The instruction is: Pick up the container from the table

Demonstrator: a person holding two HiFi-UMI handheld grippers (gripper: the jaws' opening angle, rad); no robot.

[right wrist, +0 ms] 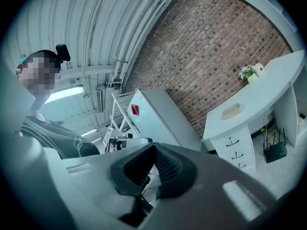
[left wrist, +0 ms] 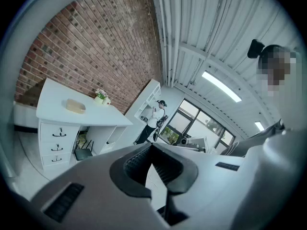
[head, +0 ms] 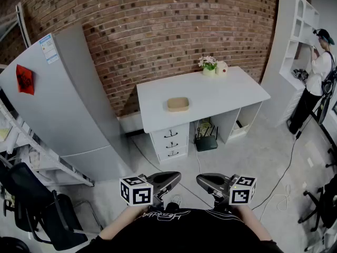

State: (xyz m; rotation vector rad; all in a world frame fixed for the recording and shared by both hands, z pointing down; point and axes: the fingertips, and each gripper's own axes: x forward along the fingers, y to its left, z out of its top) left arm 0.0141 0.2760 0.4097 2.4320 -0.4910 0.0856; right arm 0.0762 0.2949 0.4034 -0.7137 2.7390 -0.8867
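The container (head: 178, 104) is a shallow tan dish lying near the middle of a white desk (head: 226, 91) against the brick wall, far ahead of me. It also shows small in the left gripper view (left wrist: 75, 106) and the right gripper view (right wrist: 232, 111). My left gripper (head: 177, 177) and right gripper (head: 200, 179) are held close to my chest, tips turned toward each other, well away from the desk. In each gripper's own view, the left gripper (left wrist: 152, 145) and the right gripper (right wrist: 154, 145) have their jaws closed together with nothing between them.
A grey fridge (head: 68, 99) stands left of the desk. A flower pot (head: 208, 65) sits at the desk's back edge. Drawers (head: 170, 143) and a black router (head: 206, 143) are under it. A person (head: 316, 80) stands by white shelves (head: 295, 36) at right. A black chair (head: 31, 204) is at lower left.
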